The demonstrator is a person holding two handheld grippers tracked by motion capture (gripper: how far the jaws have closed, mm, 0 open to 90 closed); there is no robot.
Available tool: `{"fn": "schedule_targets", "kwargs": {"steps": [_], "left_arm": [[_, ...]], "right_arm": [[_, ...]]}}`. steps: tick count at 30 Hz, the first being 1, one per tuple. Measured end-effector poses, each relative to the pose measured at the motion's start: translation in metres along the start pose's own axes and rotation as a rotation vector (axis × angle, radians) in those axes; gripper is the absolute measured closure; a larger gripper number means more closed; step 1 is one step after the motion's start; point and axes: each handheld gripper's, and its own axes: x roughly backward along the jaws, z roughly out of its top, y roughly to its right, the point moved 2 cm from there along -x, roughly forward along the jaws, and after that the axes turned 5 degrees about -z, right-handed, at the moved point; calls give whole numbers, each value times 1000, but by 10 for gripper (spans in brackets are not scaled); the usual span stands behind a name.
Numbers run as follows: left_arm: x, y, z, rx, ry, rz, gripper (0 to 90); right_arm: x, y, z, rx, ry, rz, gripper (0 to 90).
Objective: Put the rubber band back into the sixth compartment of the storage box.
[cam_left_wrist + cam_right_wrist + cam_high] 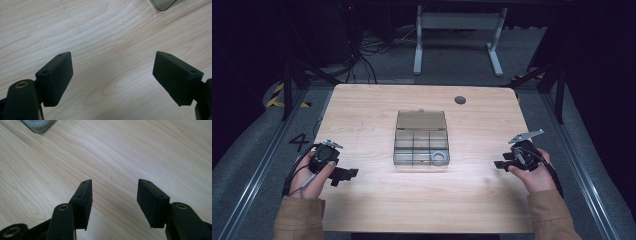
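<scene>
You hold two grippers, one at each side of the counter (362, 105), both well apart from the work. The left gripper (346, 174) stands wide, nothing between its jaws; the right gripper (501, 164) likewise stands wide and empty. This leaves the middle free for approach. One clear compartment box (421, 145) sits at the counter's centre, its lid open and folded back, so the compartments are reachable from above. One ring-shaped part (440, 158) lies in the near right compartment.
</scene>
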Motion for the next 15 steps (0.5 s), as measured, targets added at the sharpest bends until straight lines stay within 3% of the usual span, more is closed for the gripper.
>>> {"fn": "schedule_targets", "kwargs": {"steps": [6, 15], "left_arm": [[0, -1, 0, 1, 3, 2, 172], [-1, -2, -1, 12, 0, -5, 173]], "right_arm": [[-15, 1, -9, 6, -18, 2, 471], [-24, -5, -15, 19, -28, 2, 466]]}}
